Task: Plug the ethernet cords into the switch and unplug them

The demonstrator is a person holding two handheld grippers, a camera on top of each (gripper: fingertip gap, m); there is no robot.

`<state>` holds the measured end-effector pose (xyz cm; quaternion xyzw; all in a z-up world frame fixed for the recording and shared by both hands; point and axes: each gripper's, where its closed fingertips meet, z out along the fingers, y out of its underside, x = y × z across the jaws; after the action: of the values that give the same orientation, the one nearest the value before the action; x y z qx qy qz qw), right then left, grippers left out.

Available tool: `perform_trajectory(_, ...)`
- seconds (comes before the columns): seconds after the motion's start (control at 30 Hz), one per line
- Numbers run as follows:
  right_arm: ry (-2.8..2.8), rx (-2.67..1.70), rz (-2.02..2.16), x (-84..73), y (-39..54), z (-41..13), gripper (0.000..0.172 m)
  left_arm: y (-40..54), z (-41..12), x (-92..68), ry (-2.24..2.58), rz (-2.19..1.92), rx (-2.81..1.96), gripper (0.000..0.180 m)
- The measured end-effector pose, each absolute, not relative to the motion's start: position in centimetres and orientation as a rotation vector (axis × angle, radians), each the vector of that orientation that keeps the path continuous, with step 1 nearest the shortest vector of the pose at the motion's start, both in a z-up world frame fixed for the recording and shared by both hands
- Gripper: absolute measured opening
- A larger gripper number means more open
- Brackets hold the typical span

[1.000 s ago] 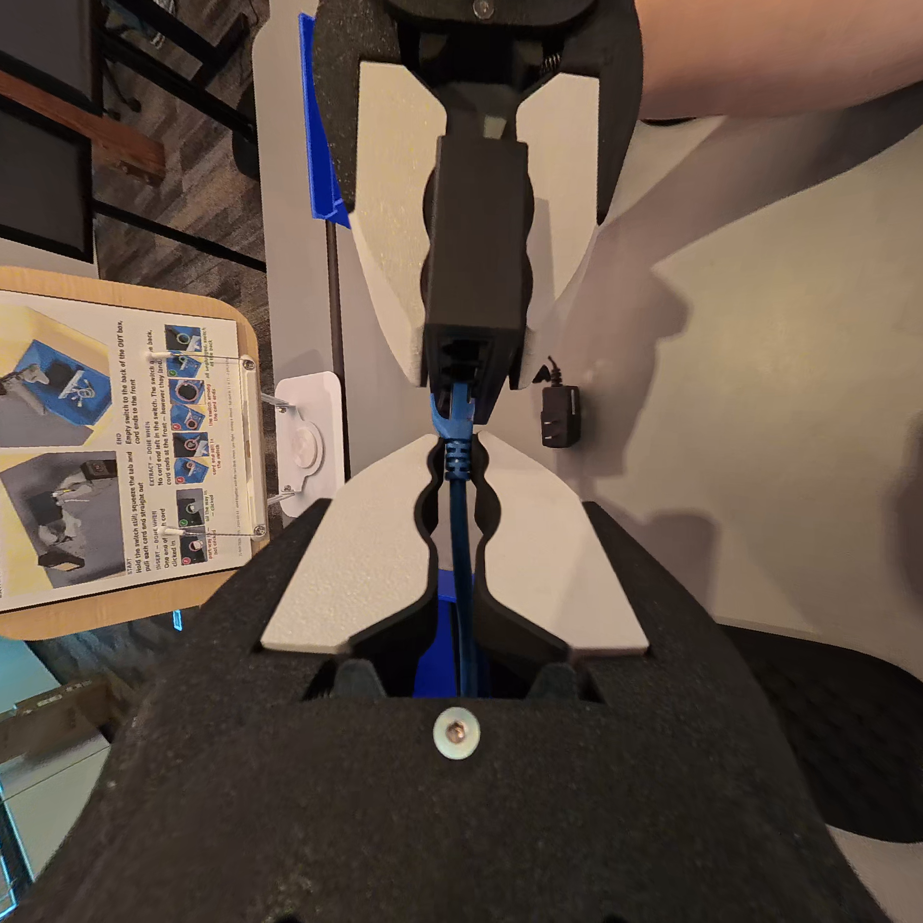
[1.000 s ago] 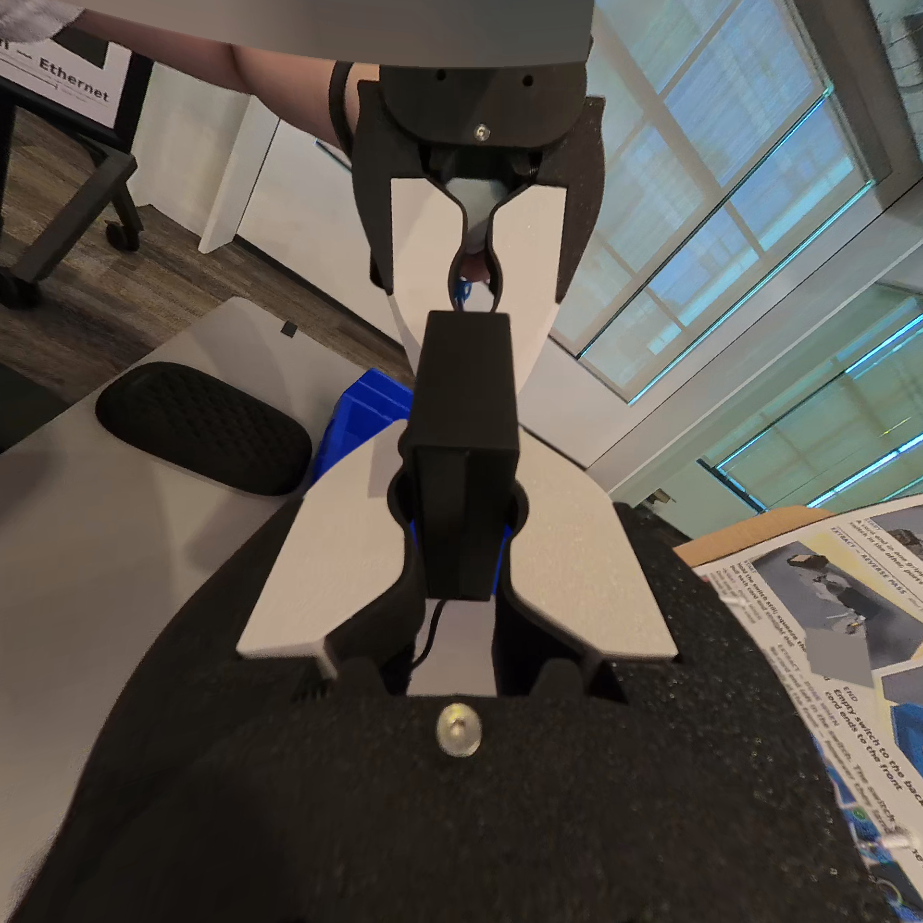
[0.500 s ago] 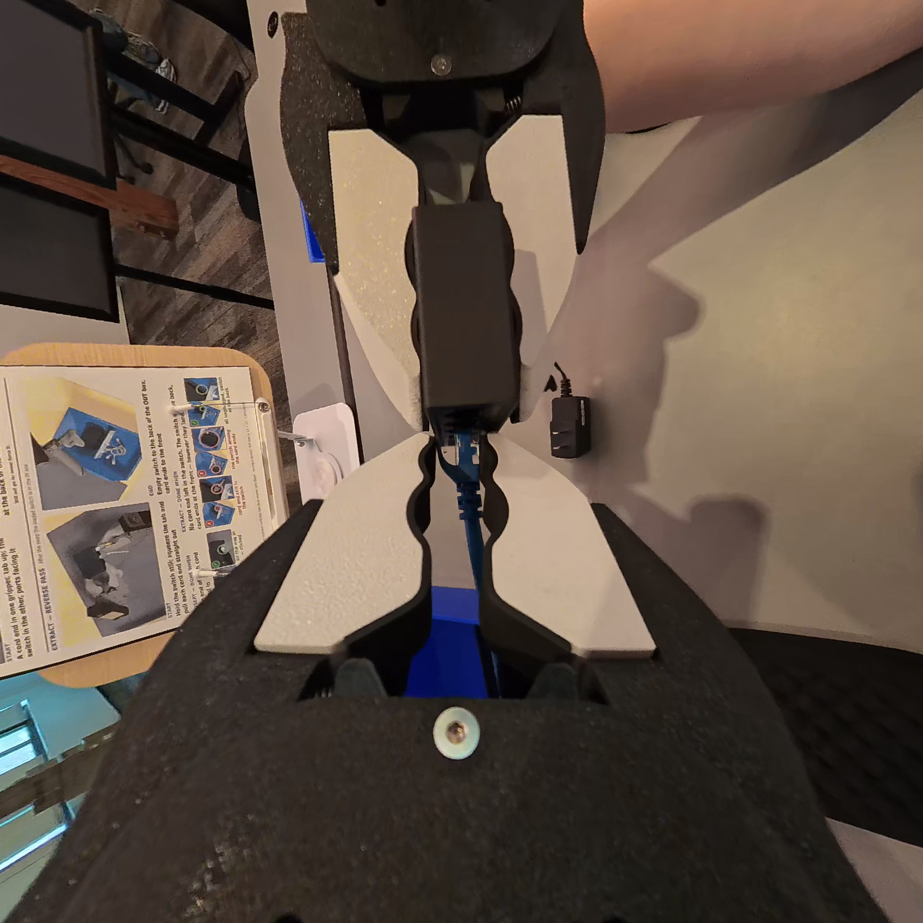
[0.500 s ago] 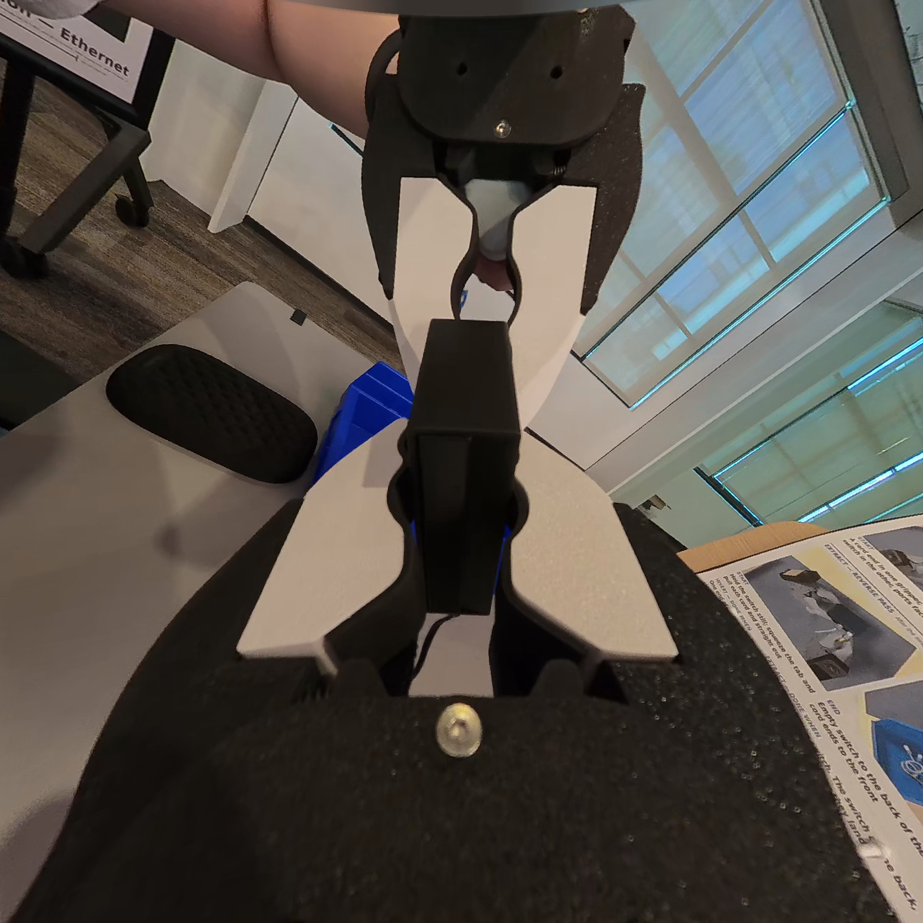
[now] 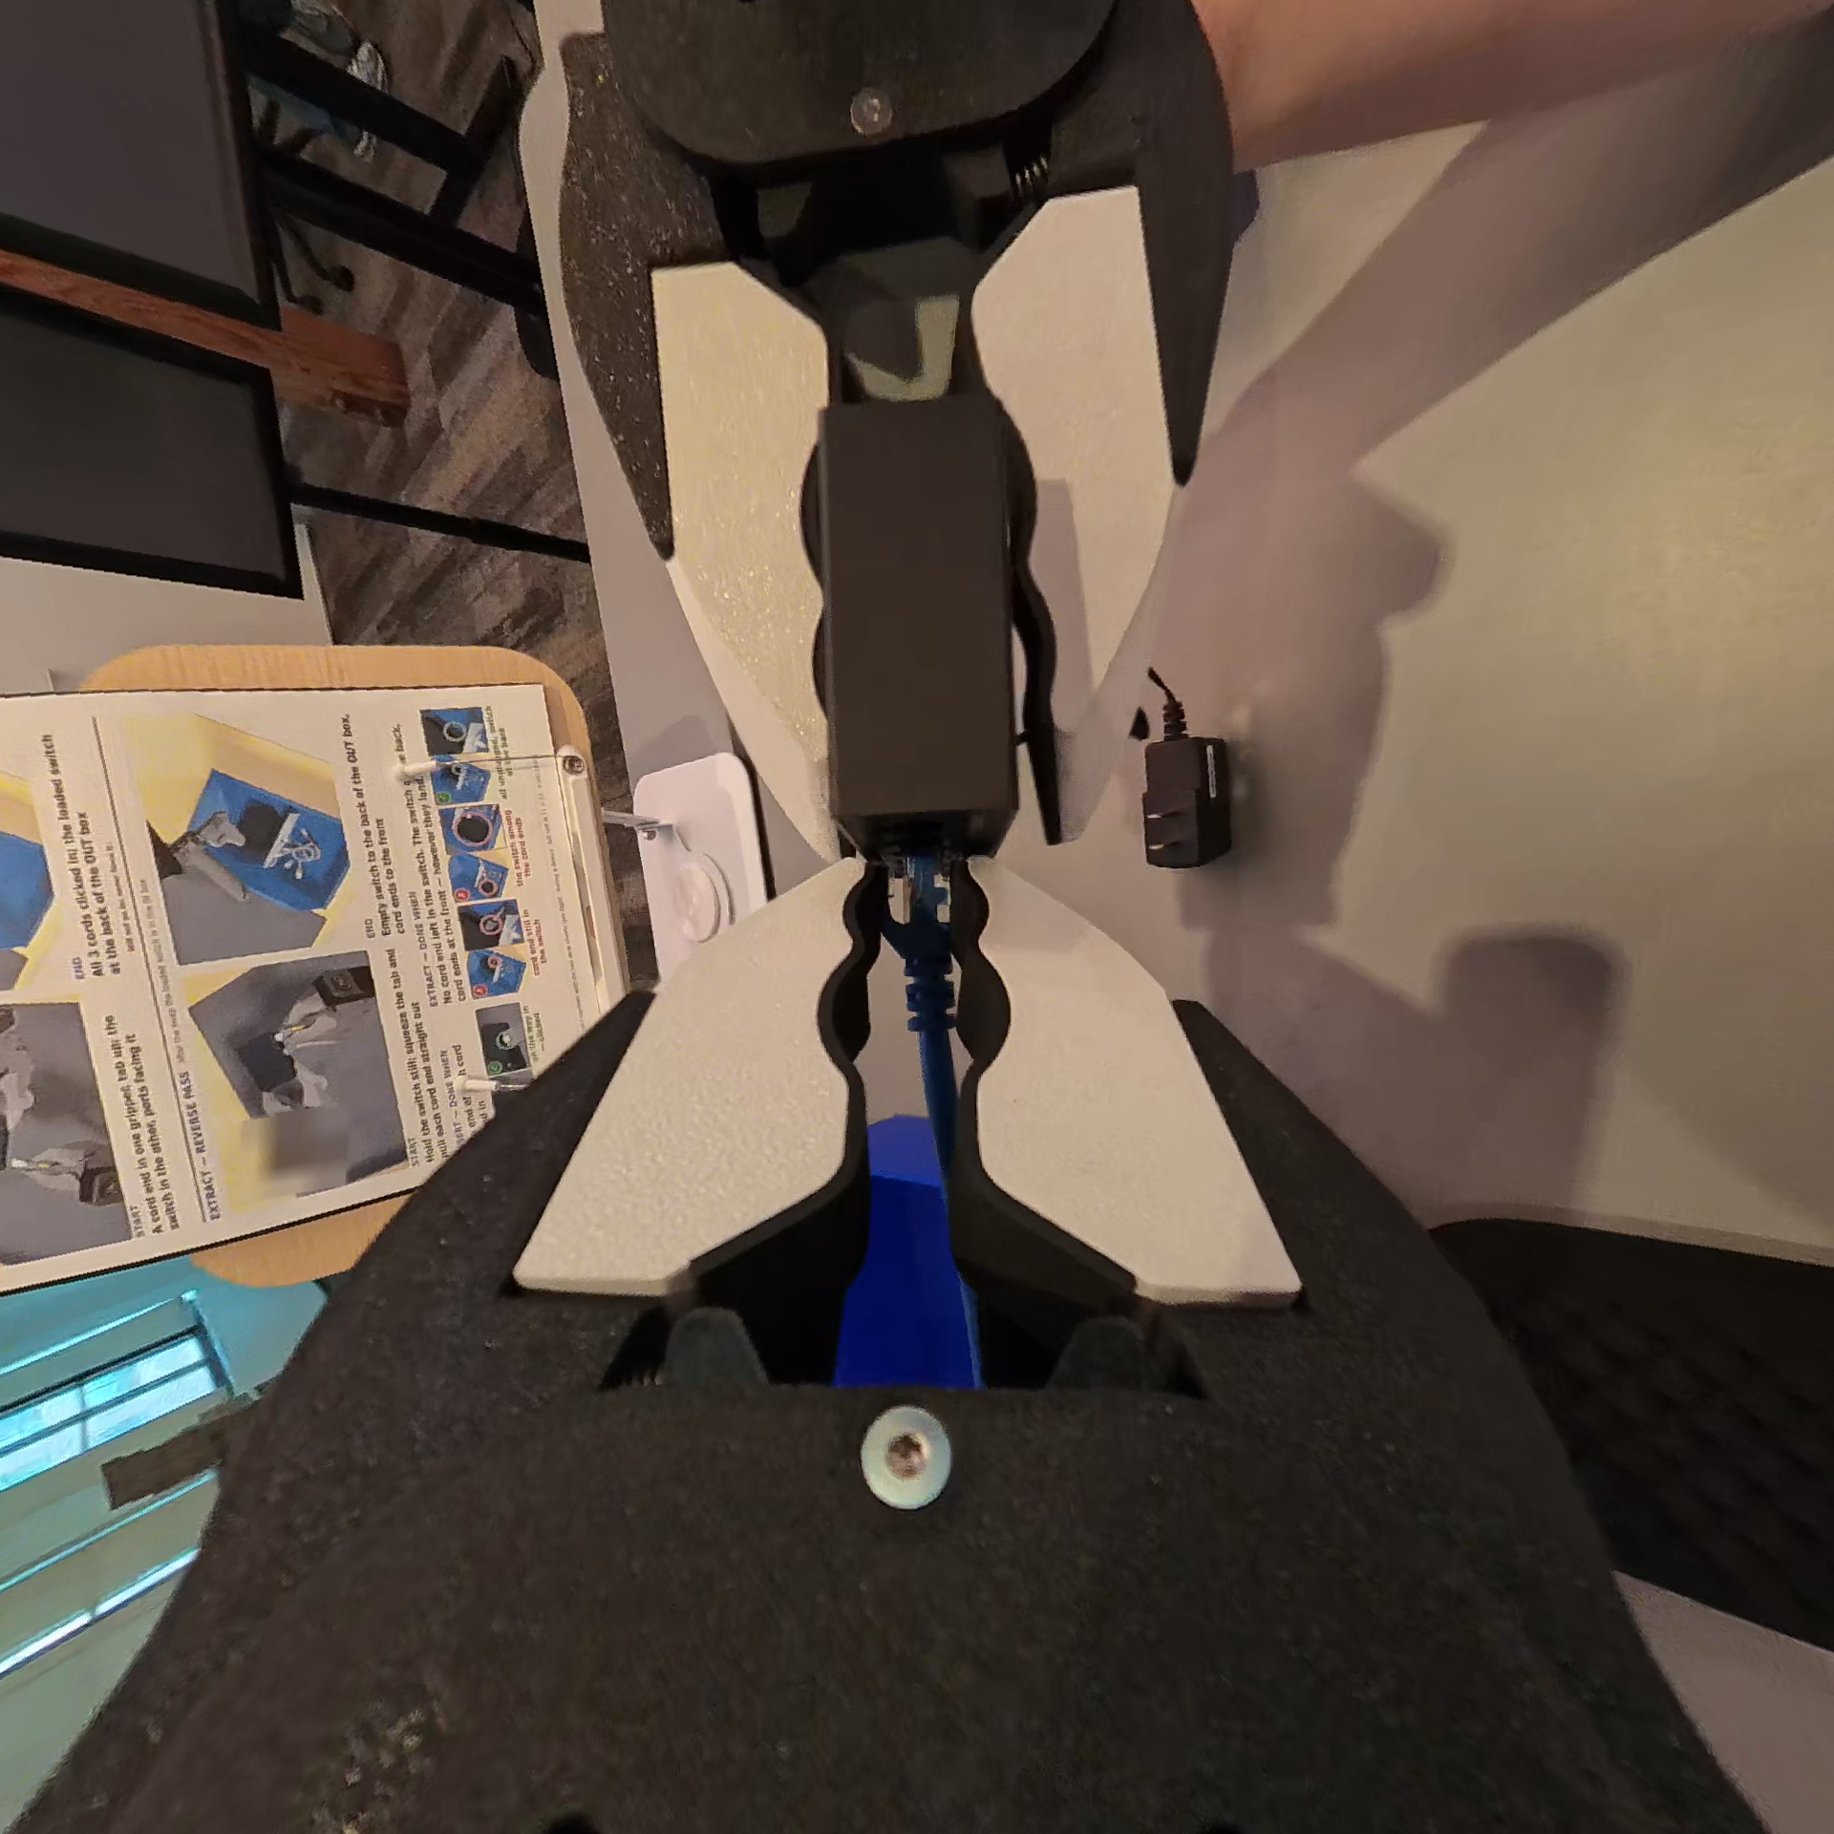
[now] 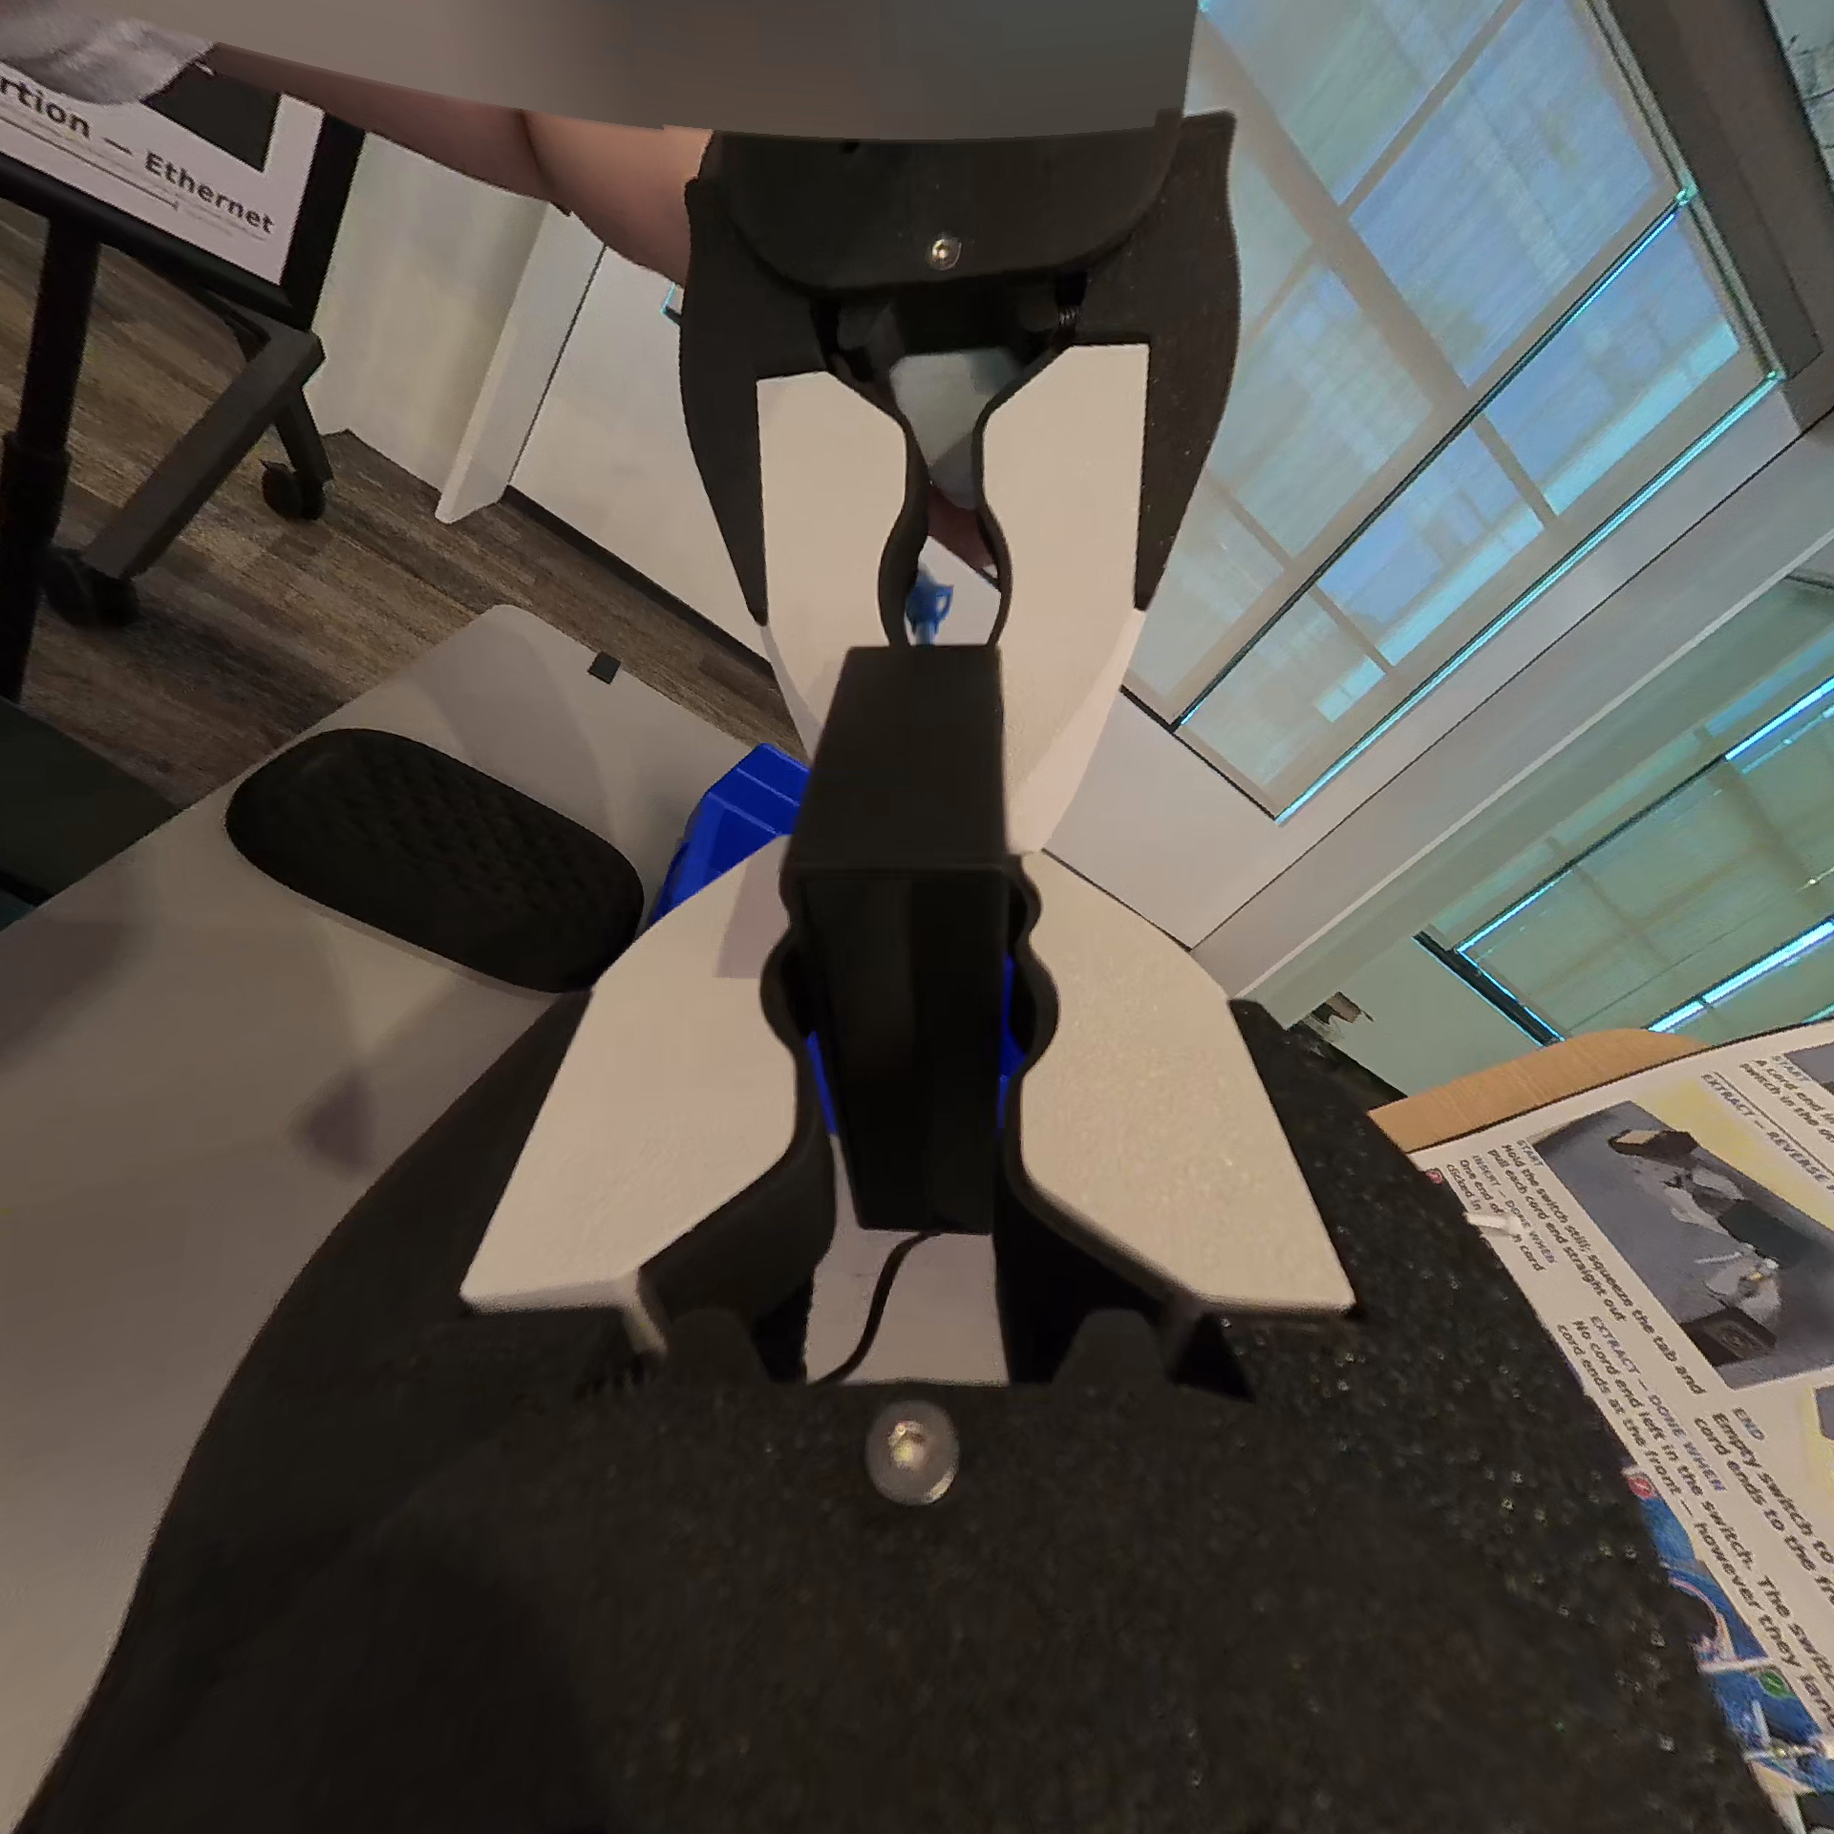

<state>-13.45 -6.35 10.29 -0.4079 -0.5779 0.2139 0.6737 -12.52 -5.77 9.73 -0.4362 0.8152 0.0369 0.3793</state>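
At frame centre, the left fingers (image 5: 918, 883) pinch the blue cord (image 5: 933, 1002) at the switch (image 5: 918, 635). The right fingers (image 6: 908, 1002) clamp the switch. Seemingly mid-plugging; next needs a straight push.

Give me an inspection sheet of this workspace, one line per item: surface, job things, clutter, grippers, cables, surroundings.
Surface: pale grey tabletop, shadowed.
Job's things: black box-shaped ethernet switch; blue ethernet cord, its plug at the switch's port face.
Clutter: blue plastic bin; black textured oval pad; printed instruction sheet.
Grippers: left gripper around the cord's plug end; right gripper clamping the switch.
Cables: thin black lead with black wall adapter on the table.
Surroundings: windows, wood-look floor.
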Motion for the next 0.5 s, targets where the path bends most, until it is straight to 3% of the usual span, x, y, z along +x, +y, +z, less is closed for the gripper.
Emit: perform_trajectory(0.5, -1.312, -0.958, 0.444, -13.59, -5.76, 9.51, 0.031, -6.01, 9.35, -12.84, 2.105, 0.079, -1.109, 0.013)
